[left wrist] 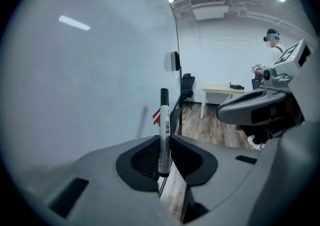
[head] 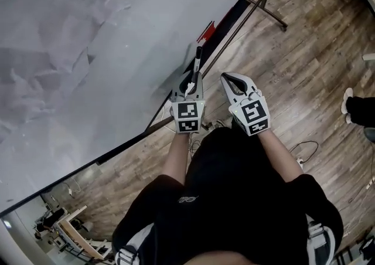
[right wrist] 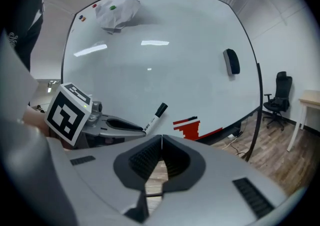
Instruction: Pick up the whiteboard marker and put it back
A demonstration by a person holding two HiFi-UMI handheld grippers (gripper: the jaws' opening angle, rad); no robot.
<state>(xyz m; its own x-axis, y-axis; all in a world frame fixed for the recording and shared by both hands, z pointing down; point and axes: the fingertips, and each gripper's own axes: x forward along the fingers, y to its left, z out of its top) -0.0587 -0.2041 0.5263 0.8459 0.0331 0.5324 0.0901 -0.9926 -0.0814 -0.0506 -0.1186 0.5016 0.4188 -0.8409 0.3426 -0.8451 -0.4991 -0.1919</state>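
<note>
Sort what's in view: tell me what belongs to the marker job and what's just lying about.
Job:
- marker, clamped in the left claw
- whiteboard

Lying about:
- right claw, shut and empty
- eraser on the board
- crumpled sheet at the board's top
- chair
- desk

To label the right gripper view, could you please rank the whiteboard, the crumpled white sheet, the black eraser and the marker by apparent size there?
1. whiteboard
2. crumpled white sheet
3. black eraser and marker look about alike; the marker is nearer the camera, so I would not rank them.
</note>
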